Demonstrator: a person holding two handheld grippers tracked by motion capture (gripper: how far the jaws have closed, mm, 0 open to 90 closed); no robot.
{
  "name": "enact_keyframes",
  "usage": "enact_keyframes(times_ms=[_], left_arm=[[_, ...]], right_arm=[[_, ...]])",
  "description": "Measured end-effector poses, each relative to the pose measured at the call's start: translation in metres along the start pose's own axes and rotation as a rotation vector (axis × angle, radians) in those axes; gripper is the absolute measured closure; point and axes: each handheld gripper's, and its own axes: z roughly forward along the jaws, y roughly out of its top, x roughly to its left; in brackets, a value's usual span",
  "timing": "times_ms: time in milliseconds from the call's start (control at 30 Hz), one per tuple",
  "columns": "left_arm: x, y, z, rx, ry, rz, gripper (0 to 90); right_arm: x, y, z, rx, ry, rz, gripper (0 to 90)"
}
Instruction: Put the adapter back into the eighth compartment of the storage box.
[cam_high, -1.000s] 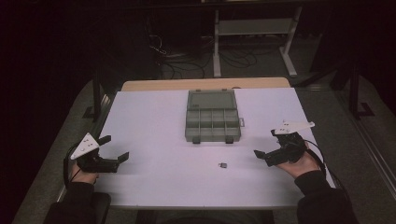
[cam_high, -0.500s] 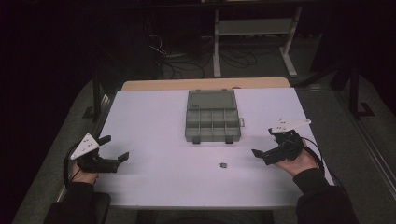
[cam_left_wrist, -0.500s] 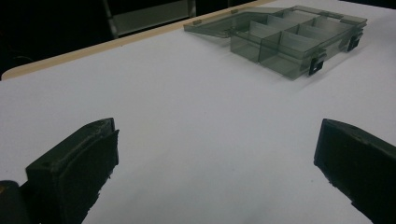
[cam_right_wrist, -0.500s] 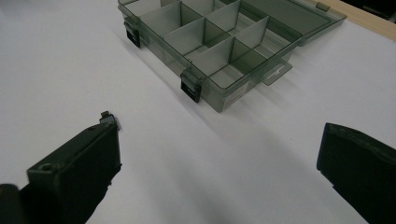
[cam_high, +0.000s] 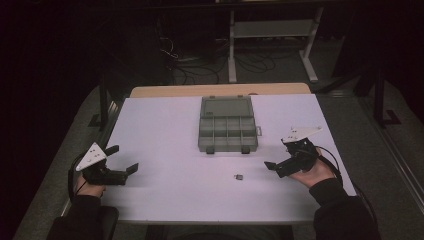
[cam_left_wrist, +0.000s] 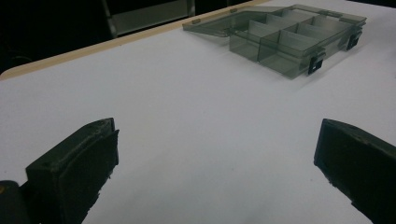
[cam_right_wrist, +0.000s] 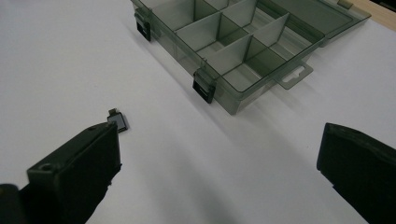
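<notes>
Right gripper (cam_high: 274, 166) has shifted left toward the small dark flat square part (cam_high: 239, 176) on the white table (cam_high: 165, 130); jaws wide apart, nothing held. Left gripper (cam_high: 131, 169) unmoved, also spread wide, nothing between. Farther back: smoky translucent plastic compartment box (cam_high: 227, 131), lid open.

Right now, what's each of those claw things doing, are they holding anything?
Left gripper: open, holding nothing, over bare table.
Right gripper: open, holding nothing, near the small dark part.
</notes>
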Motion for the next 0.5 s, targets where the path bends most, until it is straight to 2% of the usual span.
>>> enact_keyframes(times_ms=[500], left_arm=[[0.0001,0.0001,-0.0004,0.000,0.004,0.000,0.0]], right_arm=[[0.0030,0.0087,0.0088,0.029,0.018,-0.024,0.0]])
